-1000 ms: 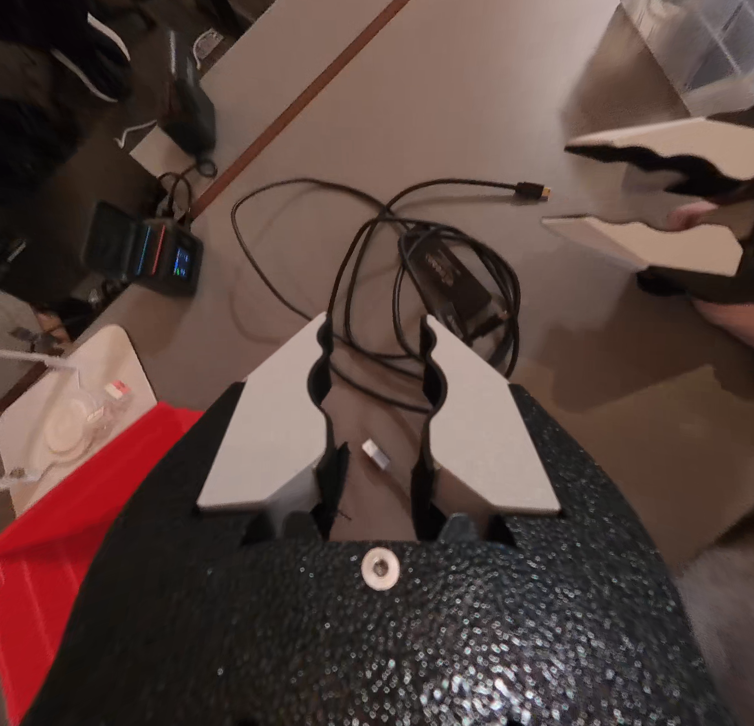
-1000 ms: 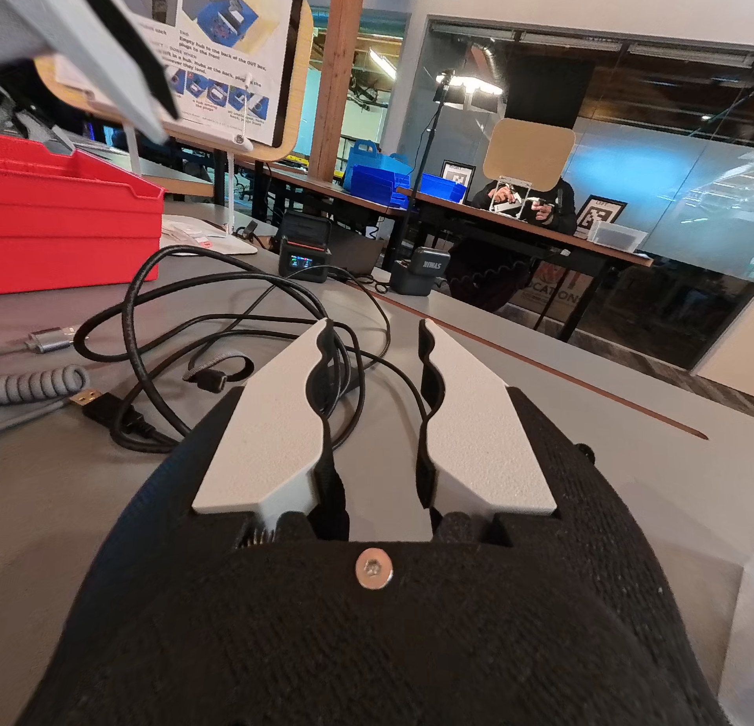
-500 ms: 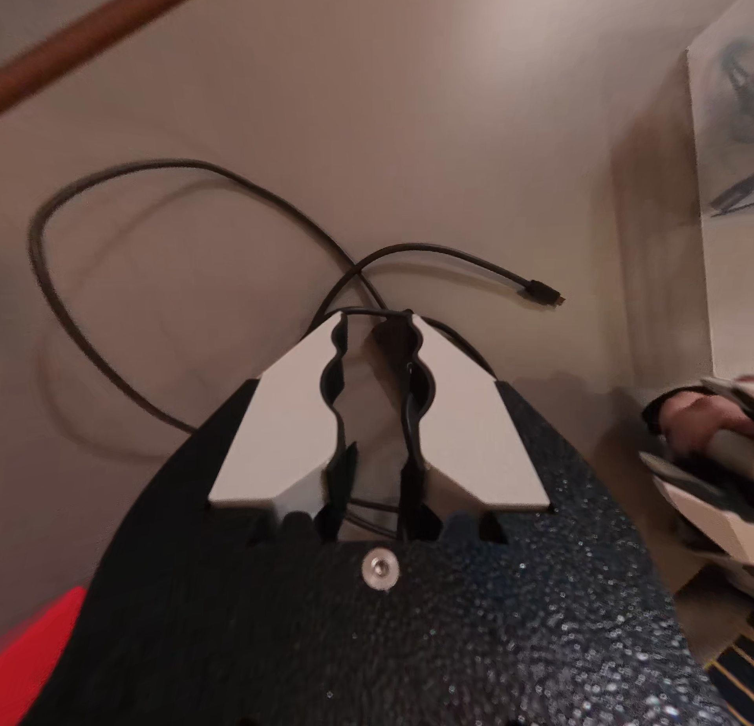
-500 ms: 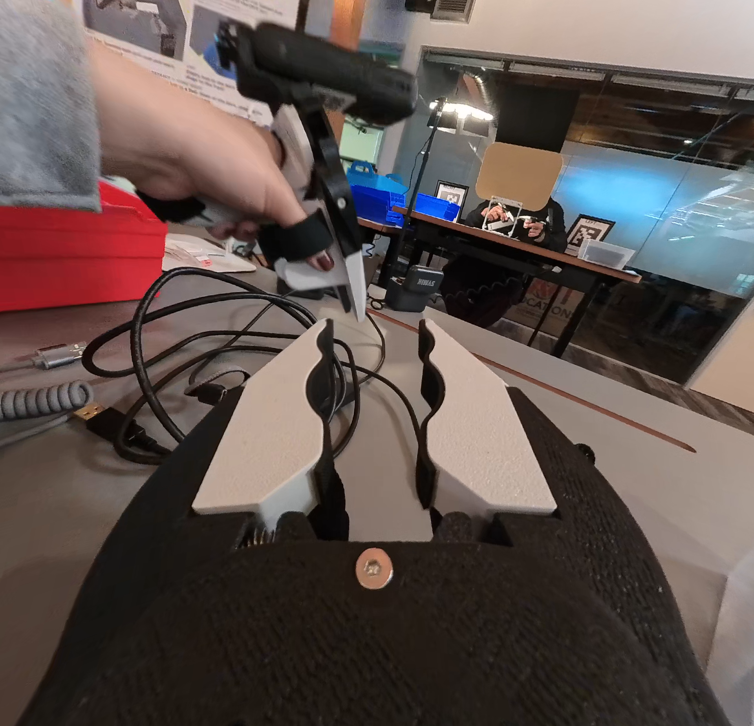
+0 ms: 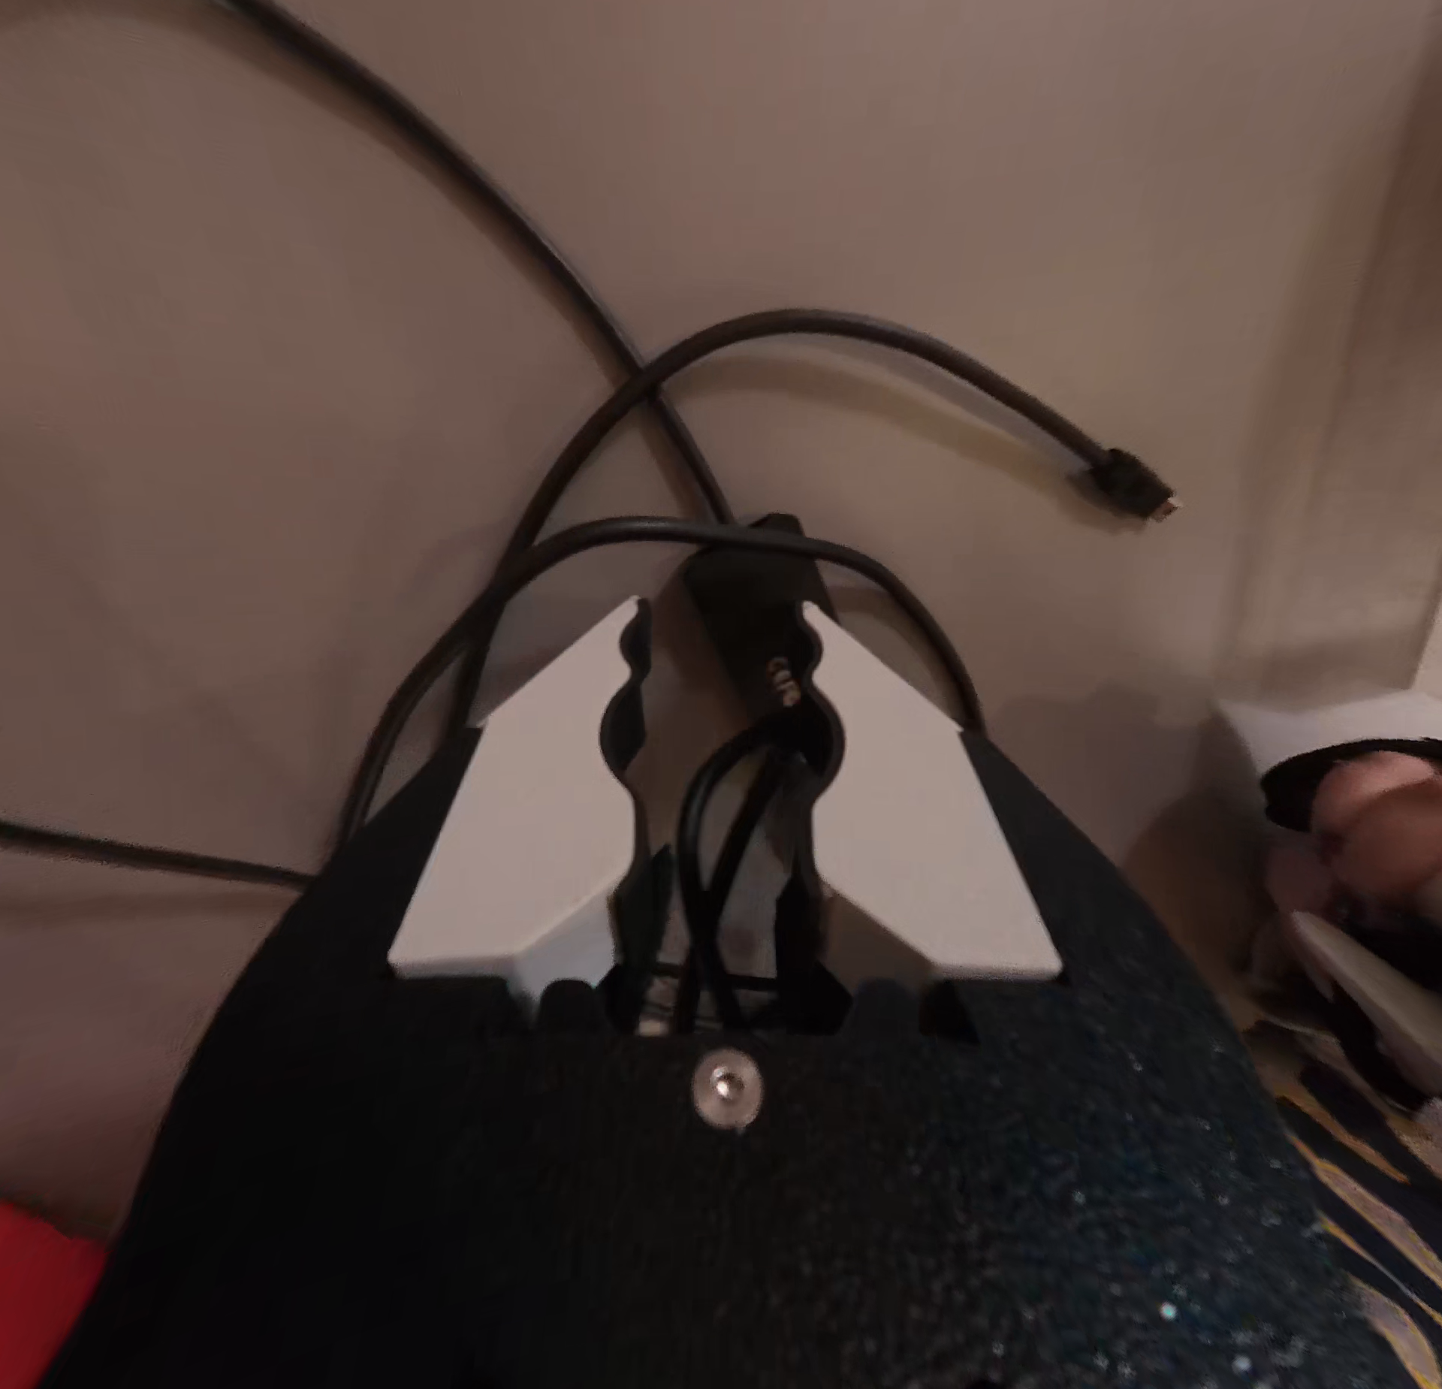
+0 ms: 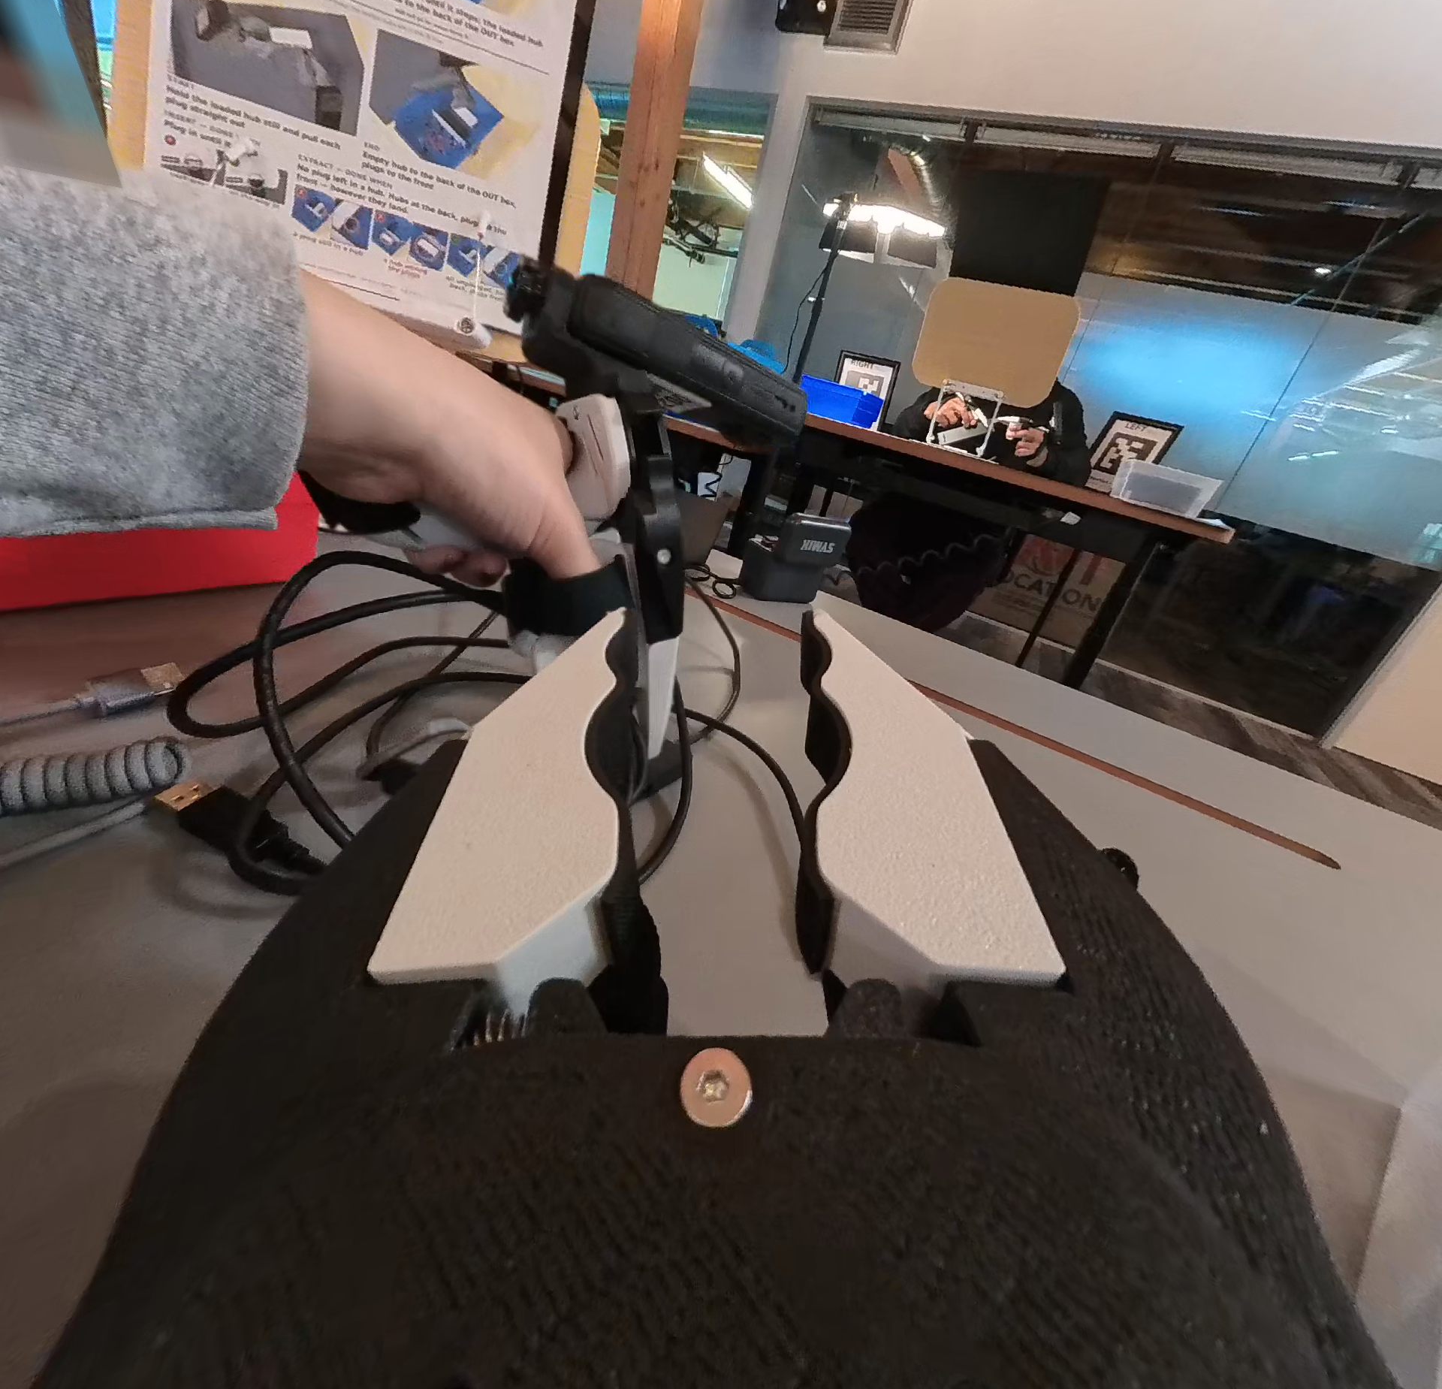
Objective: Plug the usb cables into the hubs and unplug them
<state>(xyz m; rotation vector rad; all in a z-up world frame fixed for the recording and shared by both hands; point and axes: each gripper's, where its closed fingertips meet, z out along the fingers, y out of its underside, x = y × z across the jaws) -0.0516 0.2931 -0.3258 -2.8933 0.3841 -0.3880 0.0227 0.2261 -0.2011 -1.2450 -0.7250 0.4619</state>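
In the left wrist view my left gripper (image 5: 722,610) is low over the grey table (image 5: 858,142). Its jaws are apart and straddle a black USB hub (image 5: 753,626), which lies against the right finger with bare table by the left one. Black cables (image 5: 726,829) loop between and around the fingers. One cable ends in a free black plug (image 5: 1124,485) to the right. In the right wrist view my right gripper (image 6: 714,618) is open and empty, just behind the left gripper (image 6: 659,758), whose fingers point down into the cable tangle (image 6: 312,727).
A gold-tipped USB plug (image 6: 183,797), a silver plug (image 6: 140,680) and a grey coiled cable (image 6: 86,774) lie at the left. A red bin (image 6: 156,563) stands behind them. A black box (image 6: 792,563) sits at the table's far edge. Another person works at a far table. My hands' fingertips stand some 15 centimetres from each other. My left gripper's tips are some 10 centimetres from the free black plug (image 5: 1124,485).
My left gripper has swung forward and dropped onto the cable pile, so the hub now lies between its fingers. The right gripper has barely moved and stays open.
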